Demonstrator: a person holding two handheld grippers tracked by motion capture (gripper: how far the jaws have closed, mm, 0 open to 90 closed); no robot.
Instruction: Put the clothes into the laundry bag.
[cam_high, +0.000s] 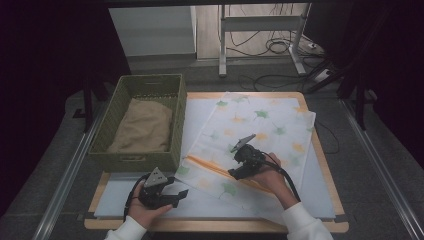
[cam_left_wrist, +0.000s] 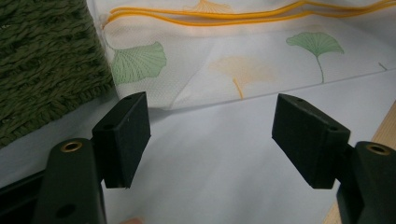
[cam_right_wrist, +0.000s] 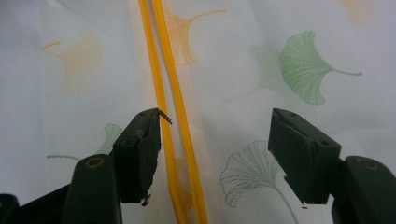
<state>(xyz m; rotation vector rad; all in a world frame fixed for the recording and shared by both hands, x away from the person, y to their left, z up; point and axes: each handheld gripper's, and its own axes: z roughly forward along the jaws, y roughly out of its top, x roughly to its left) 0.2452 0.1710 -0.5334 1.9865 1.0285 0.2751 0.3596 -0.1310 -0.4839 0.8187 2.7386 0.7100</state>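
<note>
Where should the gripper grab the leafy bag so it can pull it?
Probably the orange zipper edge of the leafy bag: it is a firm raised ridge on flat cloth. Come straight down with the right gripper, jaws open either side.

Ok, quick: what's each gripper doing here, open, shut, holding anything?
Left gripper: open, holding nothing, over the bare table mat.
Right gripper: open, holding nothing, over the leaf-print bag by its orange zipper.
</note>
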